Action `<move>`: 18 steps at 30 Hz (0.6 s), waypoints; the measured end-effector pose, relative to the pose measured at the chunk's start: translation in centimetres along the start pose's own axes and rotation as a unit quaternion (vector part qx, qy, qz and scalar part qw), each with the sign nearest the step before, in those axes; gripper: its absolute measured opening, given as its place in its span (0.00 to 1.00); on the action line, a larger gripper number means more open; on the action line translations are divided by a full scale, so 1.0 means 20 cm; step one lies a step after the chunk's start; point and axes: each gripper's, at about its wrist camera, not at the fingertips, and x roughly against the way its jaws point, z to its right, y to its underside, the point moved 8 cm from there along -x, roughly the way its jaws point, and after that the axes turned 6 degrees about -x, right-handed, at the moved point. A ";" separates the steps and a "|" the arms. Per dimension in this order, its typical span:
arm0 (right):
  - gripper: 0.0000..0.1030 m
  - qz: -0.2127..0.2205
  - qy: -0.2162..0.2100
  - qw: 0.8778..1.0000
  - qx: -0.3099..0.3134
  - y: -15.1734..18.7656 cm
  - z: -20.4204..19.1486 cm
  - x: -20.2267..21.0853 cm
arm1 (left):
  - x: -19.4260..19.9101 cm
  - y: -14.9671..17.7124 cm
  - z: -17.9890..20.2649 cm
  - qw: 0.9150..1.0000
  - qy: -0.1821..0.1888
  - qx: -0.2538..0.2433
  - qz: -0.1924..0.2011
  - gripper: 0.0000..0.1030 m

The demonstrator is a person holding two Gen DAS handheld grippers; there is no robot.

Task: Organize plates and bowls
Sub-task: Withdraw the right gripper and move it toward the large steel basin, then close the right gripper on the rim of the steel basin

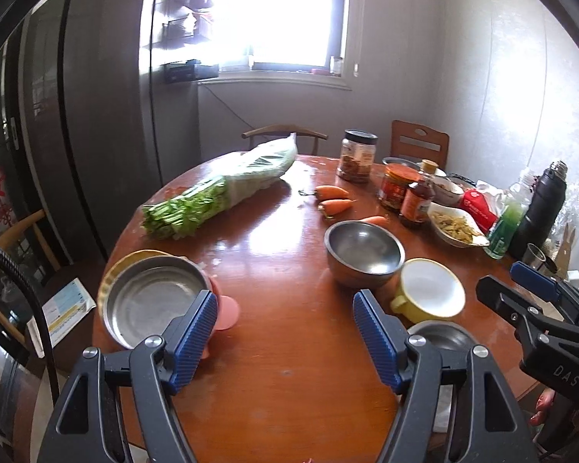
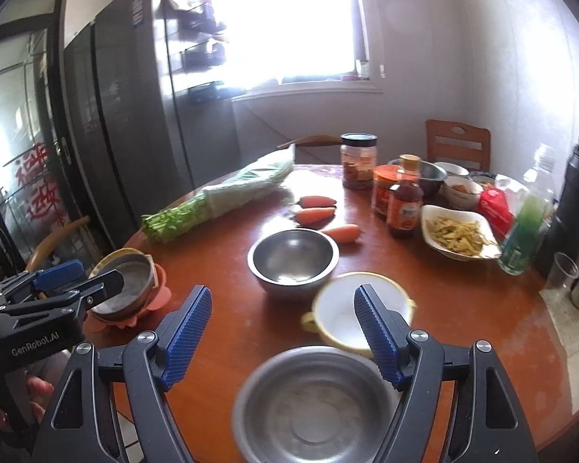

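On the round wooden table point(image 1: 289, 366) a shallow steel dish point(image 1: 150, 301) sits at the left edge on a yellow plate point(image 1: 114, 276) and a pink mat point(image 1: 226, 308). A deep steel bowl point(image 1: 363, 250) stands mid-table, with a yellow bowl point(image 1: 430, 289), white inside, beside it. Another steel bowl point(image 2: 312, 401) lies nearest. My left gripper point(image 1: 285, 308) is open over bare wood, right of the dish. My right gripper point(image 2: 283, 305) is open above the near steel bowl, holding nothing; its right finger overlaps the yellow bowl point(image 2: 343, 308).
Bagged celery point(image 1: 220, 193), three carrots point(image 1: 332, 198), jars point(image 1: 357, 156) and sauce bottles point(image 1: 417, 204), a dish of food point(image 1: 455, 225), a green bottle point(image 1: 507, 223) and a black flask point(image 1: 540, 208) crowd the far side. Chairs and a fridge point(image 1: 96, 115) surround the table.
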 end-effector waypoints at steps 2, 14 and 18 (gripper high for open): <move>0.75 -0.003 0.009 1.000 -0.009 0.02 0.08 0.02 | -0.01 0.00 0.05 1.000 0.009 -0.004 -0.001 0.71; 0.76 -0.023 0.046 0.998 -0.044 0.14 0.40 0.08 | -0.09 0.06 0.36 0.998 0.042 -0.042 -0.019 0.71; 0.76 -0.038 0.042 0.998 -0.041 0.19 0.40 0.06 | -0.12 0.11 0.41 0.997 0.052 -0.049 -0.028 0.72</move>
